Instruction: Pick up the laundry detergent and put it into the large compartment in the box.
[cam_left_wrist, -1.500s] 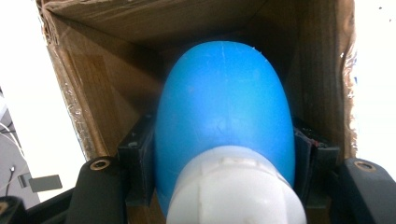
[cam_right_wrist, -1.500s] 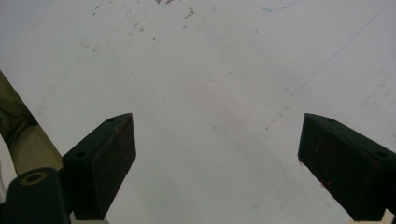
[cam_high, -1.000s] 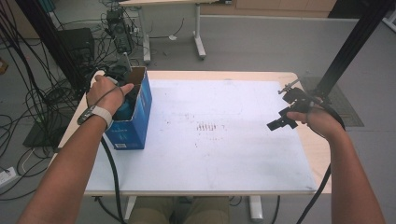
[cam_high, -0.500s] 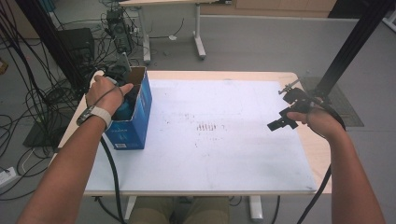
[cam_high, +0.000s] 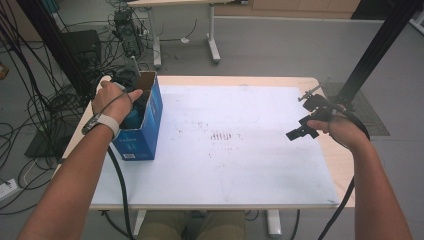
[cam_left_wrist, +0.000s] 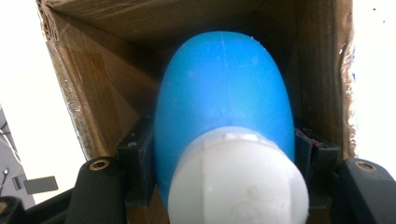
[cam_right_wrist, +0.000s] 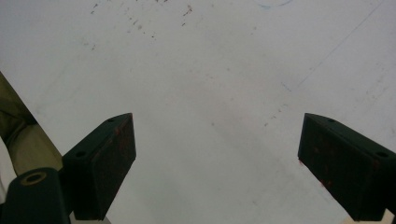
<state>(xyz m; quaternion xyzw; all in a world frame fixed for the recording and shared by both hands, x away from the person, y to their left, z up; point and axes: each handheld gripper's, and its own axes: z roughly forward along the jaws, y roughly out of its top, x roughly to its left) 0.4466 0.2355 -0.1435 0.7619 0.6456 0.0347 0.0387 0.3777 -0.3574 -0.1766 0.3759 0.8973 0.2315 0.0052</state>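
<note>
A blue cardboard box (cam_high: 147, 127) stands open-topped at the table's left edge. My left gripper (cam_high: 132, 107) reaches down into it under the person's hand. In the left gripper view my left gripper (cam_left_wrist: 224, 154) is shut on a blue bottle (cam_left_wrist: 224, 93) with a white cap (cam_left_wrist: 238, 186), whose body is pressed between the black pads (cam_left_wrist: 137, 158), with brown box walls (cam_left_wrist: 98, 84) around it. My right gripper (cam_high: 306, 116) hovers over the right side of the white mat (cam_high: 240, 150). In its own view my right gripper (cam_right_wrist: 217, 163) stands open, with bare mat (cam_right_wrist: 210, 70) between its jaws.
The mat covers most of a wooden table (cam_high: 337, 160). Cables (cam_high: 30, 120) crowd the floor at left. A black post (cam_high: 372, 50) rises past the table's right rear corner. Another table's legs (cam_high: 212, 35) stand behind.
</note>
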